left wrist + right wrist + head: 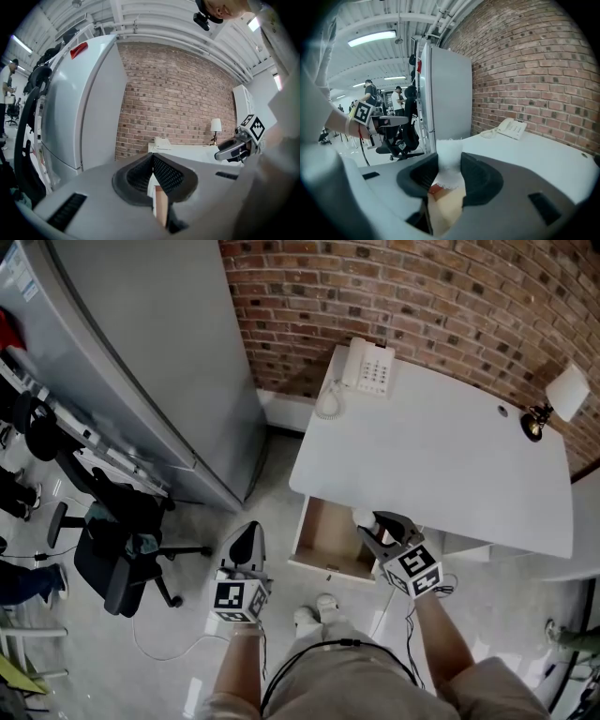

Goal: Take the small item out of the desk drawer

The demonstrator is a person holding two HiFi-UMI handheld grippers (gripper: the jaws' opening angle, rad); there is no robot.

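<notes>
Small white crinkled item (449,154) is clamped in right tool (449,169), jaws partly apart on it, just above open wooden drawer (326,538); left tool (153,176) is closed, empty. Item should be held firm, lifted clear onto white worktop (441,465)

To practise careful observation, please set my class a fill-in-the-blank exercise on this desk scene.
The right tool grips a small ___ item.
The desk drawer stands ___.
The corded device on the desk, near the brick wall, is a ___.
Missing words: white; open; telephone.
</notes>
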